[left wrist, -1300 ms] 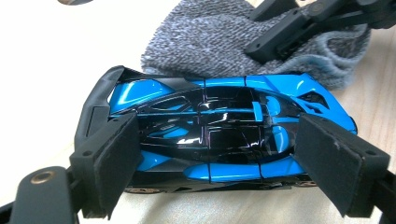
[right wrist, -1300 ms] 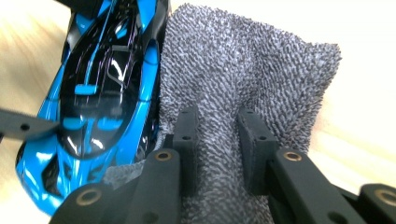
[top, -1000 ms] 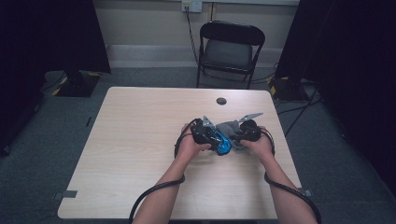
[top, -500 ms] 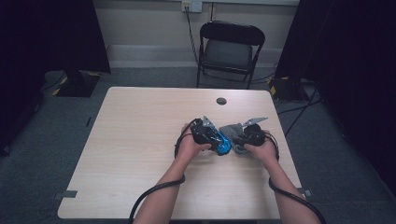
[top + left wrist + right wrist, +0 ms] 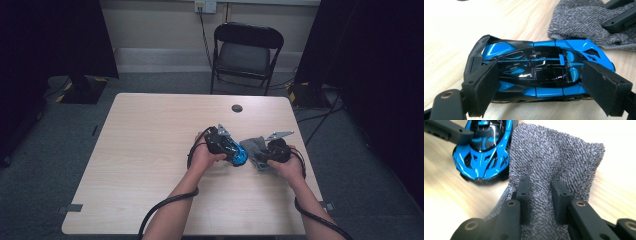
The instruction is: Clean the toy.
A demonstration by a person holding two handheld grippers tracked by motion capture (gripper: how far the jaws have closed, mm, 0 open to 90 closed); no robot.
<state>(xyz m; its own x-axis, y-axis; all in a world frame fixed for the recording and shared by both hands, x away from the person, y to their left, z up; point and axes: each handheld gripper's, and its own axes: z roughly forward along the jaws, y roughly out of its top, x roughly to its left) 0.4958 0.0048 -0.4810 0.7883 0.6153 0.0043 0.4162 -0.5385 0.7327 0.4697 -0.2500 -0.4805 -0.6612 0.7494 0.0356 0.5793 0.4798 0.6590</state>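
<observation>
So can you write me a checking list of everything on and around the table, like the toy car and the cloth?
Surface: light wooden table, with a small dark round disc near its far edge.
Job's things: blue and black toy car standing on the table; grey knitted cloth beside the car's nose.
Clutter: nothing seen.
Grippers: left gripper clamps the car by its two sides; right gripper is pinched shut on a fold of the cloth.
Cables: a black cable trails from each gripper toward the person.
Surroundings: black folding chair behind the table, grey carpet, dark curtains at both sides.
</observation>
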